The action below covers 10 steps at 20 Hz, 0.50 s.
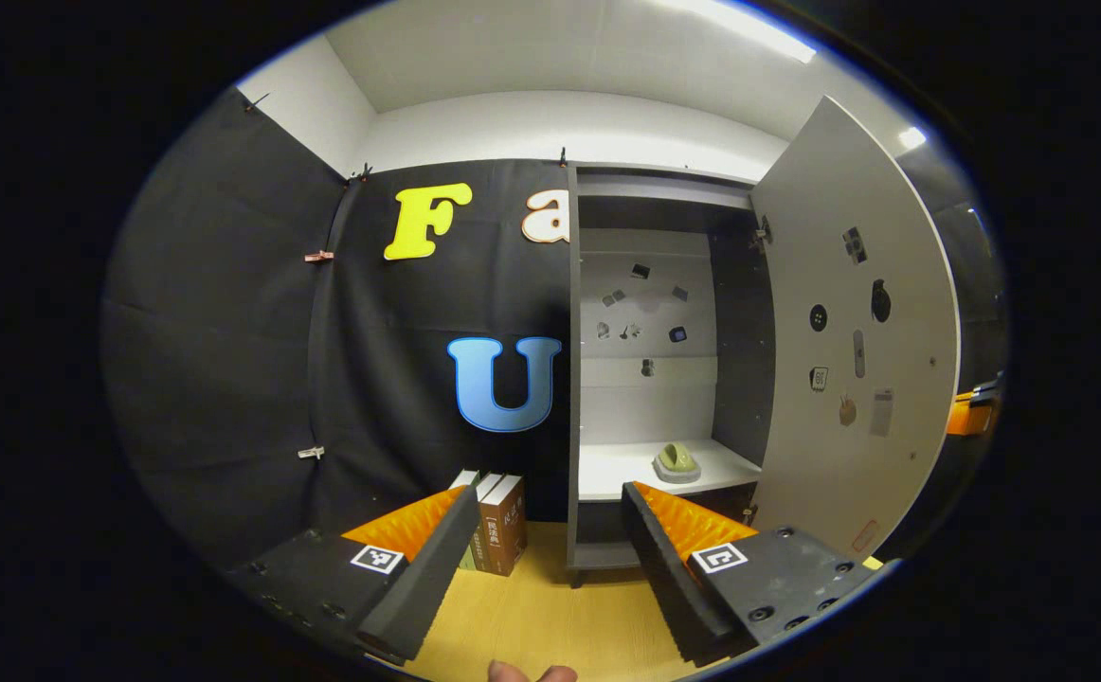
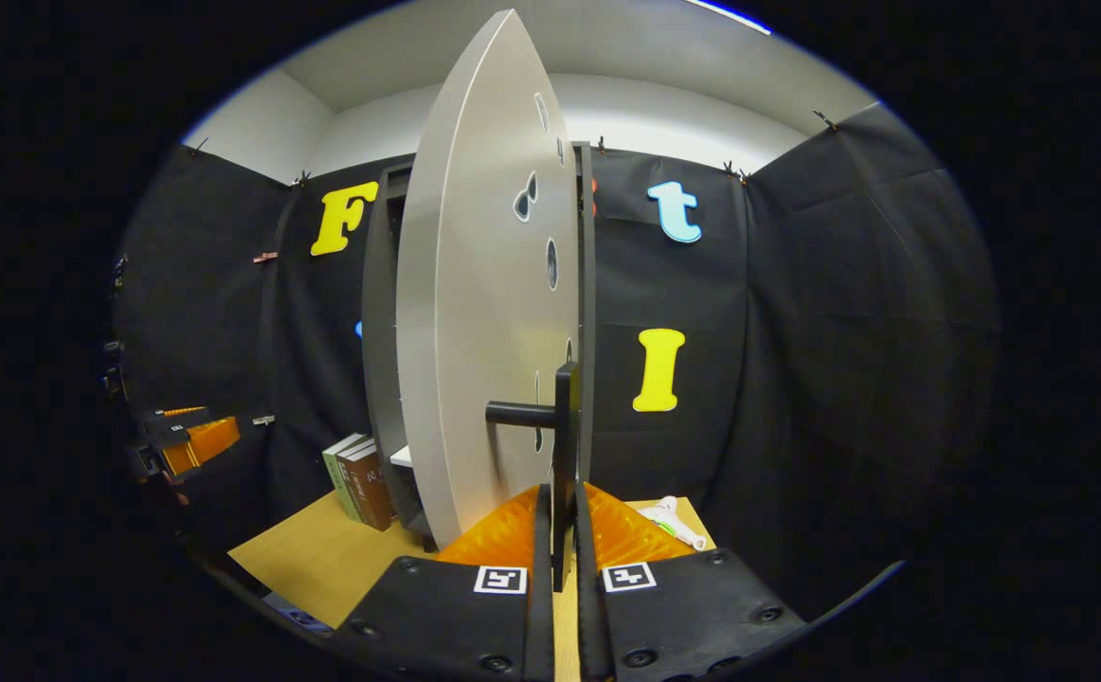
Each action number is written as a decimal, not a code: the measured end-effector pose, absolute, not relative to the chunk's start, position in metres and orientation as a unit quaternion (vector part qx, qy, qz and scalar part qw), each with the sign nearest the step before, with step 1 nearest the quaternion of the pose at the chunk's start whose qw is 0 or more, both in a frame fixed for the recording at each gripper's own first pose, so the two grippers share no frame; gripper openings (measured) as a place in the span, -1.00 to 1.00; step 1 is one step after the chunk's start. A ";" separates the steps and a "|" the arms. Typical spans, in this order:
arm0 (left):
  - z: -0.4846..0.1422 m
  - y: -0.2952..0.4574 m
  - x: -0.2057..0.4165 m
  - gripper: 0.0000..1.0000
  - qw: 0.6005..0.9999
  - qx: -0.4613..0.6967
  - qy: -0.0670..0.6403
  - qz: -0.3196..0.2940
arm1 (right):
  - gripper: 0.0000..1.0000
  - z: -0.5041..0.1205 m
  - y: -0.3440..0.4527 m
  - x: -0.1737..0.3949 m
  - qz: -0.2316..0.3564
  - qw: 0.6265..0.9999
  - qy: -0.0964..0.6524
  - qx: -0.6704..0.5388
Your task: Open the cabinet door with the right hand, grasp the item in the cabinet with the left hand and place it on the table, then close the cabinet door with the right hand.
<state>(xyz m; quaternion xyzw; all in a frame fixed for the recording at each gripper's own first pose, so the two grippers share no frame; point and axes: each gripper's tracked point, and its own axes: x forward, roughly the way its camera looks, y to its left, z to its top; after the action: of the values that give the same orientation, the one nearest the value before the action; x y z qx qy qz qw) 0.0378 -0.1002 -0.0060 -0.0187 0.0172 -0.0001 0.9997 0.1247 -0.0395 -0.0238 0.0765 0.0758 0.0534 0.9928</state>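
The cabinet [image 1: 666, 284] stands with its grey door [image 1: 854, 322] swung open to the right. On its white shelf [image 1: 617, 469] sits a small green and pale item [image 1: 676, 462]. My left gripper [image 1: 550, 511] is open, well short of the shelf, its fingers framing the cabinet's lower edge. In the right gripper view the door [image 2: 475, 313] is seen nearly edge-on, and my right gripper [image 2: 562, 526] is shut on the black door handle [image 2: 565, 445]. The left gripper [image 2: 186, 440] shows far off at the left of that view.
Three books [image 1: 498, 521] stand on the wooden table [image 1: 550, 616] left of the cabinet, also seen as books [image 2: 359, 483] in the right gripper view. A small white and green object [image 2: 672, 519] lies on the table right of the door. Black cloth walls enclose the booth.
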 end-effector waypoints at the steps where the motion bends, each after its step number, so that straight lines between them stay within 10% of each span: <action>1: -0.006 -0.101 0.038 0.84 1.000 -0.018 0.018 -0.001 | -0.72 -0.025 -0.043 0.124 0.052 0.992 0.078 0.083; 10: -0.006 -0.118 0.050 0.89 1.000 -0.015 0.019 -0.007 | -0.72 -0.032 -0.078 0.132 0.034 0.990 0.084 0.107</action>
<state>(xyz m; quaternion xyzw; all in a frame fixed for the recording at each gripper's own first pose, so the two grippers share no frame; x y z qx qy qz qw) 0.0498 -0.1178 -0.0056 -0.0147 0.0194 -0.0065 0.9997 0.1318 -0.0783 -0.0317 0.1071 0.0842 0.0341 0.9901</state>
